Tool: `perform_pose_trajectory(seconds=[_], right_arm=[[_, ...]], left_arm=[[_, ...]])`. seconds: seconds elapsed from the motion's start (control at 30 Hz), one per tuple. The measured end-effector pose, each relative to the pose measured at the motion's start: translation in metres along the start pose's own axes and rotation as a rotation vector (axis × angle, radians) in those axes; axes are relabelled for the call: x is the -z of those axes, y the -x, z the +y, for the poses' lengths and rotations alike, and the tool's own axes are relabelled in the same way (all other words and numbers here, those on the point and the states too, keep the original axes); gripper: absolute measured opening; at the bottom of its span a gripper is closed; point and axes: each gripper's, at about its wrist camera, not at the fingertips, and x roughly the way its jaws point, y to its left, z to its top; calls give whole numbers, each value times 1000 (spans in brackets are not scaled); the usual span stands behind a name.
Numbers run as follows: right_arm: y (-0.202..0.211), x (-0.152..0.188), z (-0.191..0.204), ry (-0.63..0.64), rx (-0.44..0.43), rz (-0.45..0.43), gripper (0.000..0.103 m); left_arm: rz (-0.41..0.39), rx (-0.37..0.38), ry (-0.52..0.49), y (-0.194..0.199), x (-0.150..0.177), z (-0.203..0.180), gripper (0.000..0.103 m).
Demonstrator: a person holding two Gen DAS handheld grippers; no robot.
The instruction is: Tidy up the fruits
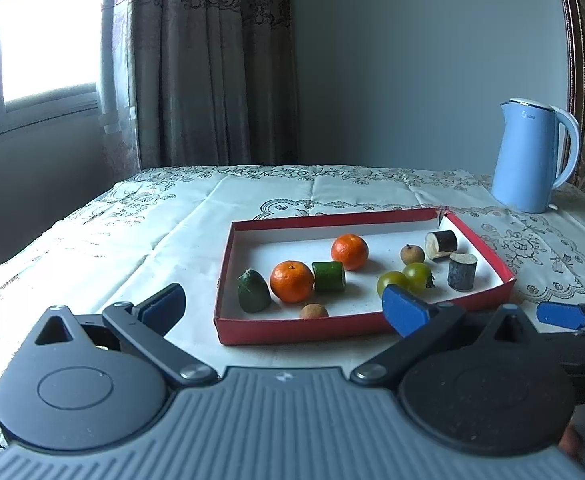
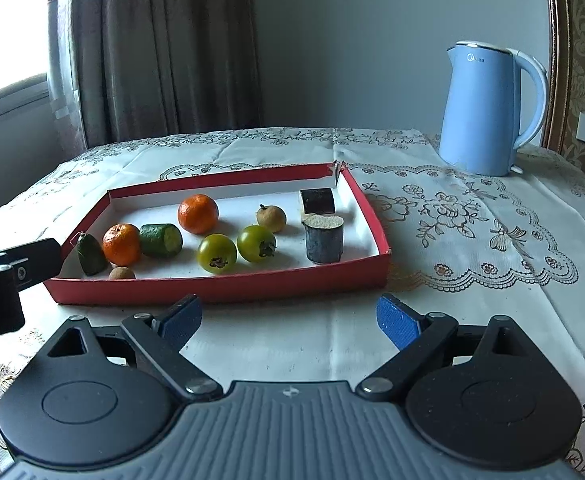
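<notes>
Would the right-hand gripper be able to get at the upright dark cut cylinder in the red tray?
Probably yes: the right gripper is open and empty, and the upright dark cut cylinder stands just behind the red tray's low front wall.

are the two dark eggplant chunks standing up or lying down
One each. The nearer eggplant chunk stands upright, pale cut face up; the farther eggplant chunk lies on its side.

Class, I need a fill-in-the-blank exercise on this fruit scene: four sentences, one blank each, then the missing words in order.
1. The red tray holds two orange ____.
2. The kettle beyond the tray is light ____.
3. The two green tomatoes lie ____ each other.
4. The right tool hangs before the tray with its jaws ____.

Missing words: tangerines; blue; beside; open
</notes>
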Motion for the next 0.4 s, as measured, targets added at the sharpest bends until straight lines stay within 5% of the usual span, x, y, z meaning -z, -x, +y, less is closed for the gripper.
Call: perform_pose_trajectory(seconds=[0.4], right_arm=[[1, -2, 7, 21, 23, -27, 95]], left_arm=[[-9, 17, -16, 2, 2, -5, 103]])
